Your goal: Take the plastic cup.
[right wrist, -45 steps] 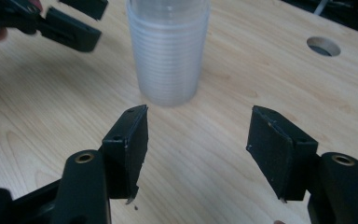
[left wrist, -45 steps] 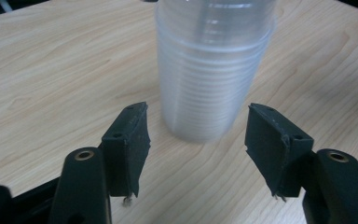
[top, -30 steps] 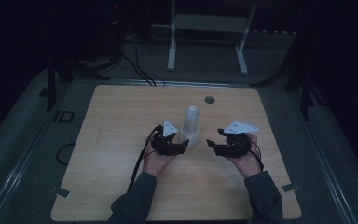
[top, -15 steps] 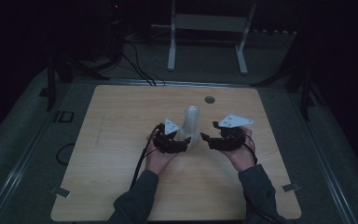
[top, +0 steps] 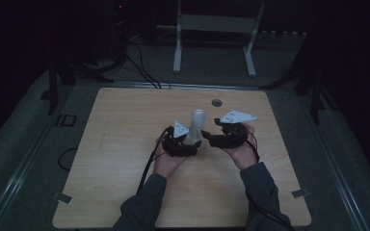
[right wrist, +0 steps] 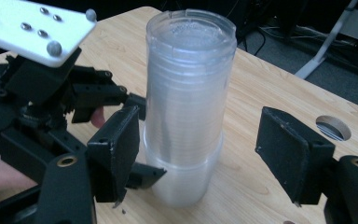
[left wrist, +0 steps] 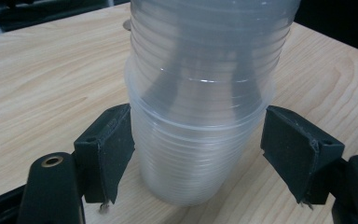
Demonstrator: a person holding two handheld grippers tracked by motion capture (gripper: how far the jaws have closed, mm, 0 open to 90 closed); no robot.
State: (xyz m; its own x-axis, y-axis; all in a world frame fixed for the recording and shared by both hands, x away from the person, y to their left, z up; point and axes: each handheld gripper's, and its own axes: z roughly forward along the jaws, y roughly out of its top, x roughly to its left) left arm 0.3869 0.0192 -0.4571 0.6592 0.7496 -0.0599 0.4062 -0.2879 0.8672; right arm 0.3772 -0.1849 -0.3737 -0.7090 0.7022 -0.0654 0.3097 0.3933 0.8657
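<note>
**At table centre: both grippers letting go of the cup stack**

At the 9 o'clock side of the stack, the left gripper (top: 189,147) sits low, jaws straddling the base of the cup stack (top: 197,126). In the left gripper view the pads stand off the wall of the bottom cup (left wrist: 191,158) on both sides: a thin gap at the left pad, a clearer one at the right. Roughly two-thirds open, holding nothing. Low position makes sense: that's the spot for pinning the bottom cup while the upper ones get seated or pulled.

The cup stack stands upright on the wooden table (top: 125,134), near its middle, with the round hole (top: 216,102) at about 1 o'clock from it. It is clear plastic: an inverted sleeve of cups sits in or over a wider bottom cup. It stands free, nothing bracing it.

At 3 o'clock, the right gripper (top: 213,139) is in the person's right hand (top: 241,151), jaws wide and empty. In the right gripper view the stack (right wrist: 189,93) sits between the jaws but well clear of the right pad; the left pad is close beside it, and I can't confirm contact.

Versus the earlier high views: both sets of jaws have just been opening, with the stack between them and unpinched. The right gripper was tucked in against the stack and now sits a bit off to 3 o'clock and slightly higher. The left one has barely shifted. The stack hasn't moved or tipped. Reads as a release after placing or stacking.
</note>
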